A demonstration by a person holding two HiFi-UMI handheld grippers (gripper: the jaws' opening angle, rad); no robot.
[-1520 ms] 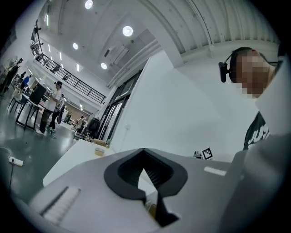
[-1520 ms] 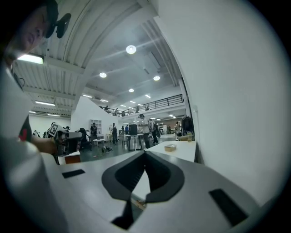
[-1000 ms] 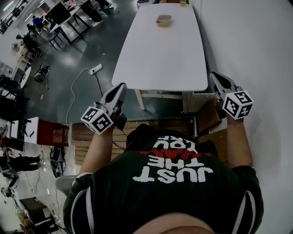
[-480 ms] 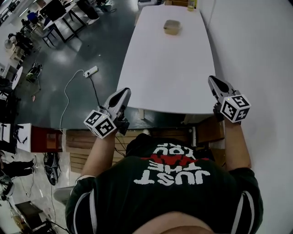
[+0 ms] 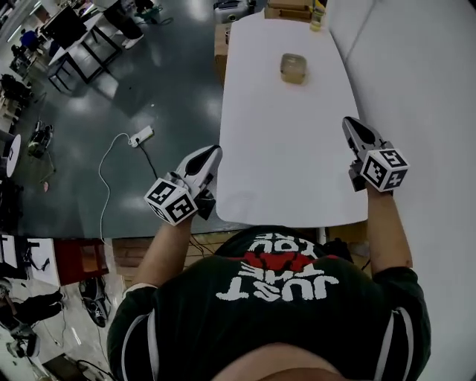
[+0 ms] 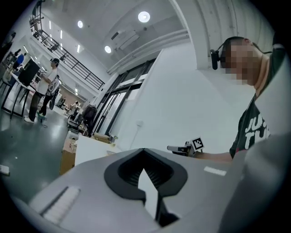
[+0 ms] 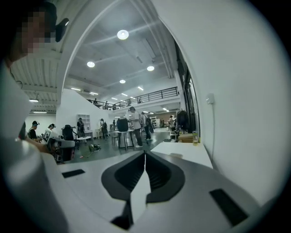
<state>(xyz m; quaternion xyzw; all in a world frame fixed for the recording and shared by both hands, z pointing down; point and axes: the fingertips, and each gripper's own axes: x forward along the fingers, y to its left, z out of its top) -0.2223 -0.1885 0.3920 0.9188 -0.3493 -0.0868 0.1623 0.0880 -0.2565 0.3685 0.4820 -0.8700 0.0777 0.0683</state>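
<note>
In the head view the person stands at the near end of a long white counter [image 5: 282,149], which runs from the lower middle to the top of the frame. The left tool [image 5: 212,152] hangs just off the left edge of the counter, above the dark floor [image 5: 149,89], and the right tool [image 5: 351,126] is above the right side of the counter, close to the white wall [image 5: 416,111]. The two tools are well apart and touch nothing. A small clear container [image 5: 294,68] stands on the counter in the upper middle of the frame, far from both tools, and a bottle [image 5: 318,15] stands at the far end. A white power strip [image 5: 139,135] lies on the floor at the left. In the left gripper view the left tool [image 6: 144,152] is clenched: the jaw tips meet and nothing is between them. Behind it, at the middle right, the right tool [image 6: 186,148] shows with its marker cube, and part of the counter [image 6: 91,143] is at the middle left. In the right gripper view the right tool [image 7: 144,154] is also clenched with its tips together, and it is empty. The counter [image 7: 186,152] stretches away just right of the centre, with the bottle [image 7: 195,137] at its far end, and the wall [image 7: 236,113] fills the right side.
</note>
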